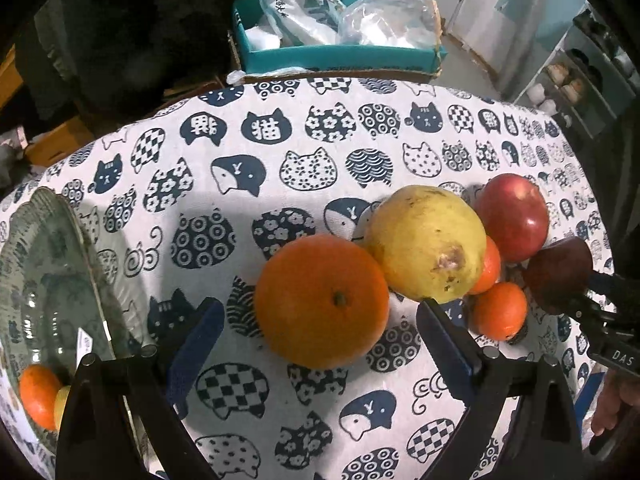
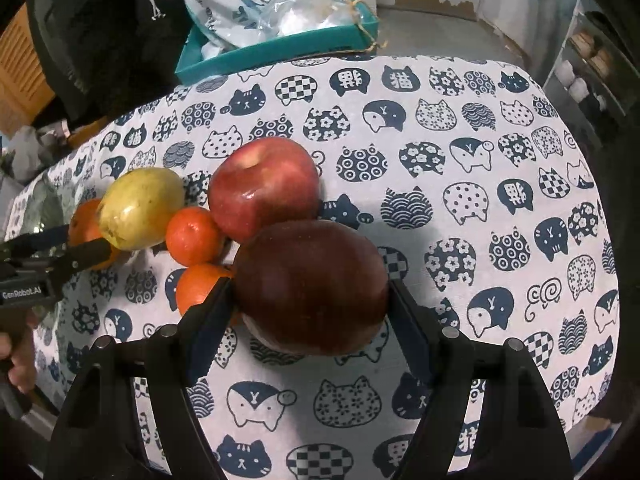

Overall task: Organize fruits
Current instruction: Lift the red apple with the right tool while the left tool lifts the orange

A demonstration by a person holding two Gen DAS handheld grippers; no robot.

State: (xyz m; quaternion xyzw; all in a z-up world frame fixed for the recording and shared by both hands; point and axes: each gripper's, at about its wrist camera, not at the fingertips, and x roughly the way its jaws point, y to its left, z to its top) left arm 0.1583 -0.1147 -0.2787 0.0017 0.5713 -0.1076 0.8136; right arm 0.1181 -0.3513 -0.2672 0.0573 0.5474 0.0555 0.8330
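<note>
Dark-red round apple (image 2: 310,286): clamped between my right tongs (image 2: 310,312), ready for lifting. Large orange (image 1: 322,300): centred between my left tongs (image 1: 320,332), spread wide, untouched, awaiting grasp.

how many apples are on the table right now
2. A dark red apple sits between the right gripper fingers, and a brighter red apple lies just behind it, touching it. More could be hidden behind the fruit pile.

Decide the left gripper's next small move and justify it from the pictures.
Probably lower a little further and close: the left gripper is open, its blue-padded fingers flank the large round orange without touching it, and the glass plate already holds fruit.
</note>
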